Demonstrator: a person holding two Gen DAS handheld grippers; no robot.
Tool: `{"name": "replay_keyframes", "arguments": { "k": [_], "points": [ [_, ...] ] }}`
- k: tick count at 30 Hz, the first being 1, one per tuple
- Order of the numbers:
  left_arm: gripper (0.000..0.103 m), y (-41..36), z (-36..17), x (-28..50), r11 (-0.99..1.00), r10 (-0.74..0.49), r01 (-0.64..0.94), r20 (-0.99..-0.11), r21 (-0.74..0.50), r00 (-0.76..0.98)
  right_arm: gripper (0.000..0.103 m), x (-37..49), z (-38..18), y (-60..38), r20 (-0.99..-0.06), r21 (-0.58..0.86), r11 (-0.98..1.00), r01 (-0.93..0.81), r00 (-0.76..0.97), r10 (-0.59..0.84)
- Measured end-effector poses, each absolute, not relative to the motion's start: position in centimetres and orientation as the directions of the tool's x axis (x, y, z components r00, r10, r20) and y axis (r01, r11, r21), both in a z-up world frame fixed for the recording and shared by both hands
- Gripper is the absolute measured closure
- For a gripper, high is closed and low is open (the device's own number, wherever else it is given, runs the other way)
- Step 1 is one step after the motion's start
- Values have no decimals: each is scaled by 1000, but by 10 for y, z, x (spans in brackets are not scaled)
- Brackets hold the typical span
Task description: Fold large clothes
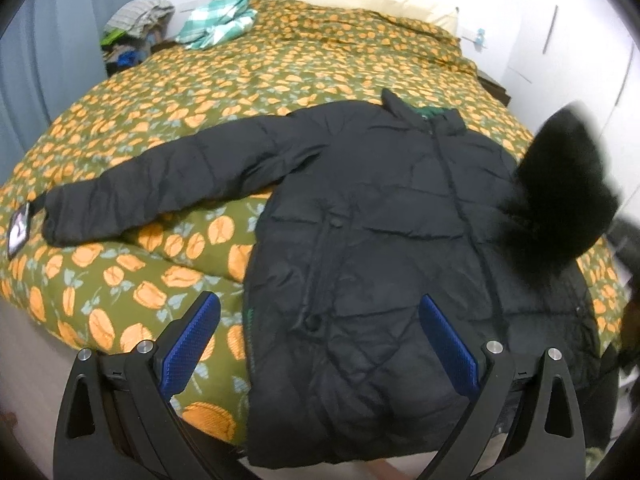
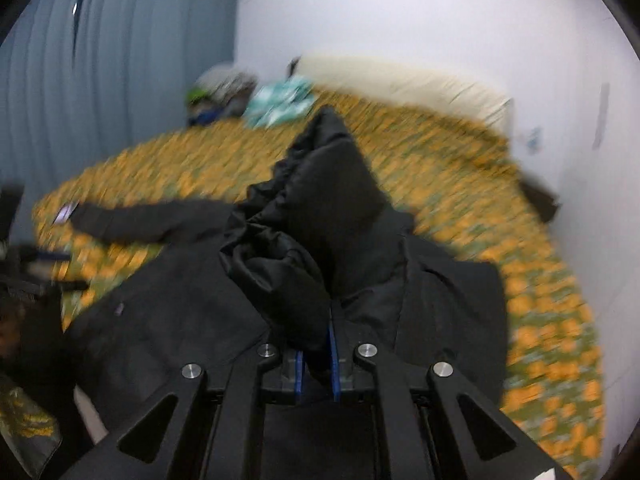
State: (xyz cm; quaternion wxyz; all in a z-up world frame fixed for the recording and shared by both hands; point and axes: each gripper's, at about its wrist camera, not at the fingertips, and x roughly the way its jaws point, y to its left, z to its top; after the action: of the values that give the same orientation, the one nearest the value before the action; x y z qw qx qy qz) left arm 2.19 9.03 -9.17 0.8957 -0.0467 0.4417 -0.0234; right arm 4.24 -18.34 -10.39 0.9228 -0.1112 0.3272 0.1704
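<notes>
A black puffer jacket (image 1: 380,216) lies front up on the bed, collar toward the pillows. One sleeve (image 1: 152,184) stretches out to the left. My left gripper (image 1: 320,312) is open and empty, hovering over the jacket's lower hem. My right gripper (image 2: 318,344) is shut on the jacket's other sleeve (image 2: 320,208) and holds it lifted above the jacket's body (image 2: 180,308). That lifted sleeve shows as a blurred black shape (image 1: 560,192) at the right of the left wrist view.
The bed carries an orange-and-green floral duvet (image 1: 280,64) with cream pillows (image 1: 360,0) at the head. A teal checked cloth (image 1: 218,20) and a heap of clothes (image 1: 136,28) sit at the far left. A phone (image 1: 18,230) lies by the outstretched cuff. Blue curtains (image 2: 112,80) hang left.
</notes>
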Motion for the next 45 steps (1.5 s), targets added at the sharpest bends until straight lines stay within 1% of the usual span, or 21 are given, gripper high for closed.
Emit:
{"name": "replay_keyframes", "arguments": {
  "k": [3, 5, 6, 7, 8, 9, 12, 14, 17, 19, 21, 23, 24, 26, 27, 28, 29, 31, 34, 40, 45],
  "points": [
    [3, 98, -97, 20, 994, -69, -22, -796, -103, 602, 92, 41, -151, -153, -725, -102, 888, -449, 645, 242],
    [3, 101, -101, 20, 994, -67, -32, -803, -107, 592, 84, 30, -177, -135, -772, -108, 878, -467, 596, 222],
    [3, 102, -104, 21, 993, -69, -35, -807, -110, 587, 70, 29, -185, -129, -787, -92, 873, -479, 572, 231],
    [3, 102, -106, 22, 993, -71, -37, -811, -113, 580, 39, 22, -188, -123, -791, -66, 867, -493, 556, 256],
    [3, 101, -108, 23, 992, -75, -37, -815, -117, 574, 21, 9, -189, -120, -789, -17, 860, -510, 535, 302],
    [3, 100, -109, 25, 991, -83, -36, -819, -125, 568, 7, -1, -188, -121, -783, 9, 857, -515, 529, 327],
    [3, 94, -111, 31, 984, -138, -19, -822, -178, 553, 7, -31, -175, -126, -768, 2, 844, -537, 540, 345],
    [3, 86, -110, 38, 969, -216, 13, -816, -247, 536, 7, -46, -165, -136, -749, -23, 852, -522, 574, 331],
    [4, 60, -114, 55, 916, -391, 109, -796, -386, 462, 7, -63, -155, -157, -723, -9, 890, -455, 618, 308],
    [4, 35, -122, 72, 879, -475, 166, -787, -448, 394, 7, -67, -152, -171, -716, 24, 916, -401, 633, 296],
    [6, 7, -131, 88, 863, -506, 211, -793, -460, 340, 7, -66, -148, -183, -708, 53, 936, -349, 647, 281],
    [18, -21, -141, 101, 870, -488, 250, -817, -425, 308, 7, -67, -146, -193, -699, 68, 945, -320, 660, 274],
    [22, -32, -146, 106, 877, -470, 263, -833, -402, 293, 7, -67, -146, -194, -696, 70, 947, -313, 665, 271],
    [44, -51, -155, 112, 890, -432, 275, -864, -362, 260, 7, -68, -145, -196, -690, 68, 950, -305, 673, 266],
    [52, -57, -157, 113, 902, -403, 273, -879, -334, 257, 7, -69, -145, -196, -689, 67, 950, -306, 674, 266],
    [73, -59, -158, 114, 908, -389, 272, -884, -320, 258, 7, -70, -146, -197, -688, 66, 950, -307, 676, 266],
    [89, -60, -157, 116, 905, -395, 273, -883, -326, 254, 7, -70, -146, -197, -687, 66, 949, -307, 676, 266],
    [93, -56, -146, 123, 896, -420, 269, -873, -354, 249, 7, -69, -146, -201, -687, 73, 950, -303, 675, 268],
    [94, -49, -125, 132, 907, -392, 289, -864, -306, 315, 7, -65, -146, -209, -683, 92, 956, -280, 681, 265],
    [95, -26, -72, 176, 936, -320, 289, -829, -202, 459, 7, -57, -136, -231, -664, 110, 969, -221, 709, 237],
    [95, -9, -45, 221, 958, -242, 267, -793, -104, 559, 7, -39, -122, -245, -660, 56, 978, -200, 728, 187]
  ]
}}
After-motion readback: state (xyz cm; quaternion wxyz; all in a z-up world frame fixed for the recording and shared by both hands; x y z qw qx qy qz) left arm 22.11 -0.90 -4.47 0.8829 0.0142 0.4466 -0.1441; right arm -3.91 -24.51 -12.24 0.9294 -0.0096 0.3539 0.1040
